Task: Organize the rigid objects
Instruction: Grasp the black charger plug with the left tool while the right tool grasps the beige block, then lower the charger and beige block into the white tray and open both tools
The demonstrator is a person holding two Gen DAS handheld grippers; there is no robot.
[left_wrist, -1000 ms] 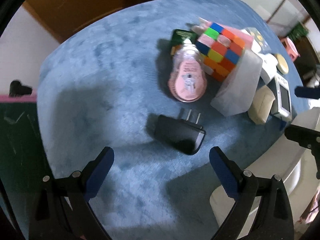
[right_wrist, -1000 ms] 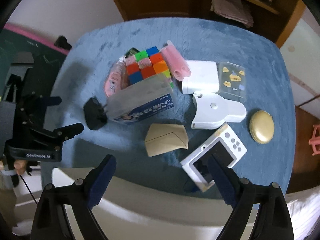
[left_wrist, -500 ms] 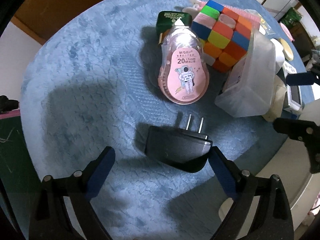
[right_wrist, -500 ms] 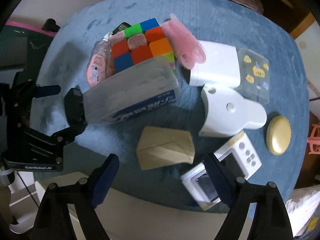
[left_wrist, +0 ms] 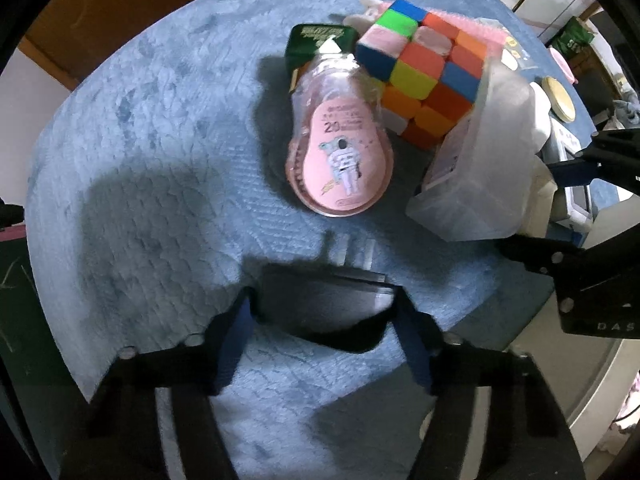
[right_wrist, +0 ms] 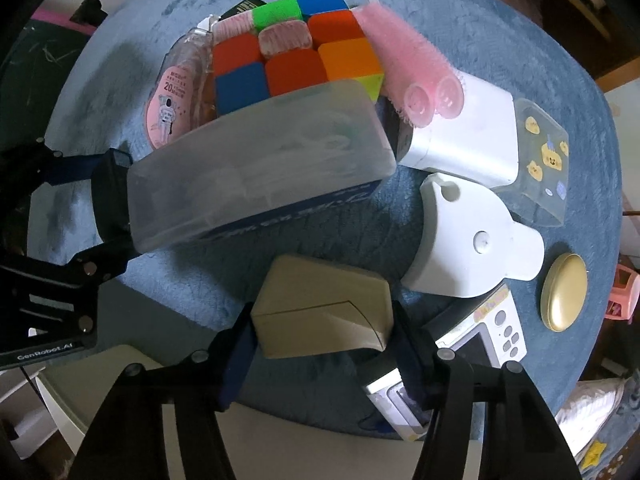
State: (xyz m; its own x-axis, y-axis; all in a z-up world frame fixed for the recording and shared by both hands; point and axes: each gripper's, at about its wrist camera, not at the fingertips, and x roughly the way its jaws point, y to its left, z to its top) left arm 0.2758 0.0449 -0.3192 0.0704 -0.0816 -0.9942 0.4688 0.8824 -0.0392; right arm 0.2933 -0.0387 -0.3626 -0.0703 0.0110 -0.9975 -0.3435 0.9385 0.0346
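The left gripper (left_wrist: 324, 320) has its two blue-padded fingers set close against either end of the black plug adapter (left_wrist: 320, 304), which lies near the front edge of the blue table (left_wrist: 140, 160) with its prongs pointing at the pink tape dispenser (left_wrist: 340, 160). The right gripper (right_wrist: 324, 344) brackets the beige box (right_wrist: 324, 308) the same way, pads at both its sides, at the front edge beside the white camera (right_wrist: 492, 332). Whether either pair is pressing firmly cannot be told. Half a second ago both tools stood wide open, short of these things; each has since come forward and narrowed around its object. The Rubik's cube (left_wrist: 424, 76) and translucent case (right_wrist: 256, 164) have not shifted
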